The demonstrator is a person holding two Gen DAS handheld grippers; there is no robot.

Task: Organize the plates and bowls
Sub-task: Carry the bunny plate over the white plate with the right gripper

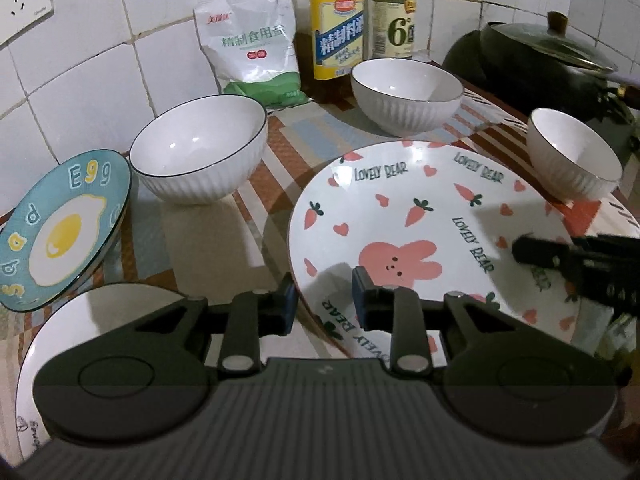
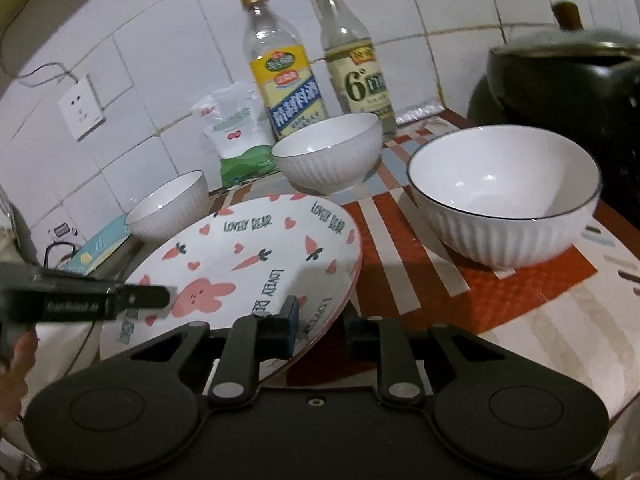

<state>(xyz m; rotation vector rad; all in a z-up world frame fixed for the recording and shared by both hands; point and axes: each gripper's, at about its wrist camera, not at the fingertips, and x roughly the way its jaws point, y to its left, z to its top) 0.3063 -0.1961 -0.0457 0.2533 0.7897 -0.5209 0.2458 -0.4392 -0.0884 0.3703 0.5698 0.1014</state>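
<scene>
Left wrist view
- Left gripper (image 1: pixel 323 300): fingers straddle the near rim of the rabbit plate (image 1: pixel 420 236), one finger (image 1: pixel 362 296) over the plate's face, the other outside the rim; whether they pinch it I cannot tell.
- Rabbit plate: white with pink rabbit, carrots and hearts, tilted, over the striped worktop (image 1: pixel 260 184).
- Right gripper (image 1: pixel 536 254): reaches in from the right over the plate's far side.
- Egg plate (image 1: pixel 60 232): blue, fried-egg print, tilted at the left edge of the worktop.
- White plate (image 1: pixel 120 308): low left, partly hidden under the gripper body.
- Ribbed bowls: one at left (image 1: pixel 200 152), one behind the plate (image 1: pixel 406 96), one at right (image 1: pixel 572 156), all upright and apart.
- Back wall: salt bag (image 1: pixel 252 48), two bottles (image 1: pixel 340 28), dark pot (image 1: pixel 536 60) at right.

Right wrist view
- Right gripper (image 2: pixel 320 326): fingers narrow, one above and one below the plate's edge, holding the rabbit plate (image 2: pixel 248 256) tilted off the worktop (image 2: pixel 400 272).
- Left gripper (image 2: pixel 148 300): comes in from the left, its tip at the plate's opposite side.
- Bowls: large one near right (image 2: pixel 504 196), one behind (image 2: pixel 328 152), one at left (image 2: pixel 172 208).
</scene>
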